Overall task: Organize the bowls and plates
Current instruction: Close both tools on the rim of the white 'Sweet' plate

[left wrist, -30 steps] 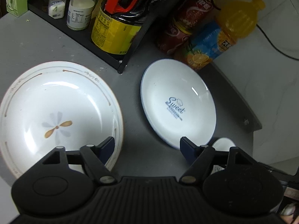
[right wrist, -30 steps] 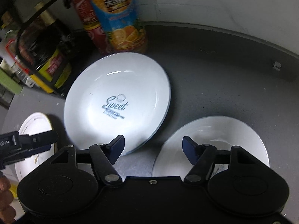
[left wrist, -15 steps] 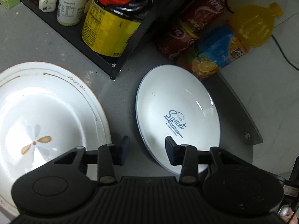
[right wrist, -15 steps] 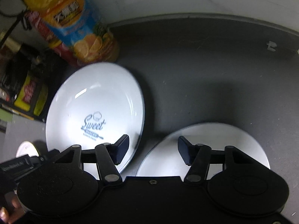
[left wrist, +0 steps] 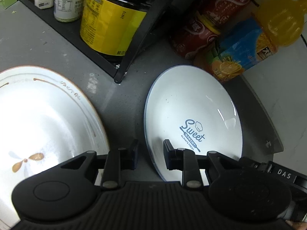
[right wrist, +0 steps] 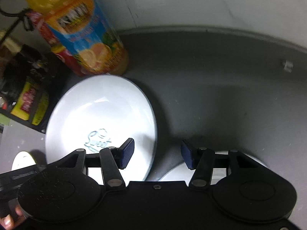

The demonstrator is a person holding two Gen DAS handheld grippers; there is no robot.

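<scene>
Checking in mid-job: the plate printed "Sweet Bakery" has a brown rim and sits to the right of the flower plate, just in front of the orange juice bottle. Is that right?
Not quite. The "Sweet Bakery" plate has a thin dark blue rim; the brown rim belongs to the flower plate. The left wrist view shows it. The rest holds: it sits right of the flower plate, just in front of the orange juice bottle.

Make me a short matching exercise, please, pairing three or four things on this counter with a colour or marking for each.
Things:
1. small plate
2. large plate
3. juice bottle
4. dark jar

Markings:
A. yellow label
B. brown flower motif
C. blue "Sweet Bakery" print
D. orange slices on a blue label

Pairs: 1-C, 2-B, 3-D, 4-A
</scene>
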